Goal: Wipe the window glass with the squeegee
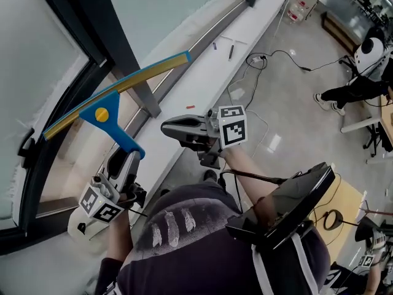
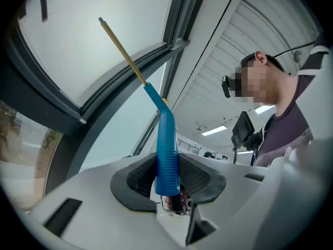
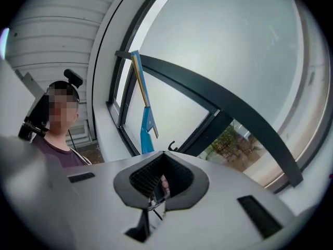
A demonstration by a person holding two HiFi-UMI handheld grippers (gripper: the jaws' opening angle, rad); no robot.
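Note:
The squeegee (image 1: pixel 102 114) has a blue handle and a long yellow-edged blade. My left gripper (image 1: pixel 125 165) is shut on the ribbed handle (image 2: pixel 167 155), at the lower left of the head view. The blade (image 2: pixel 123 49) slants up across the dark window frame (image 1: pixel 92 23), in front of the window glass (image 1: pixel 37 60). Whether it touches the glass I cannot tell. My right gripper (image 1: pixel 166 126) is shut and empty, to the right of the squeegee and pointing at the window. In the right gripper view the squeegee (image 3: pixel 143 113) stands ahead of the right gripper (image 3: pixel 160 184).
A white sill (image 1: pixel 245 29) with pens on it runs under the window. A cable (image 1: pixel 288 54) and a jug (image 1: pixel 296 8) lie on the floor at the right. Another person (image 1: pixel 362 78) sits at the far right.

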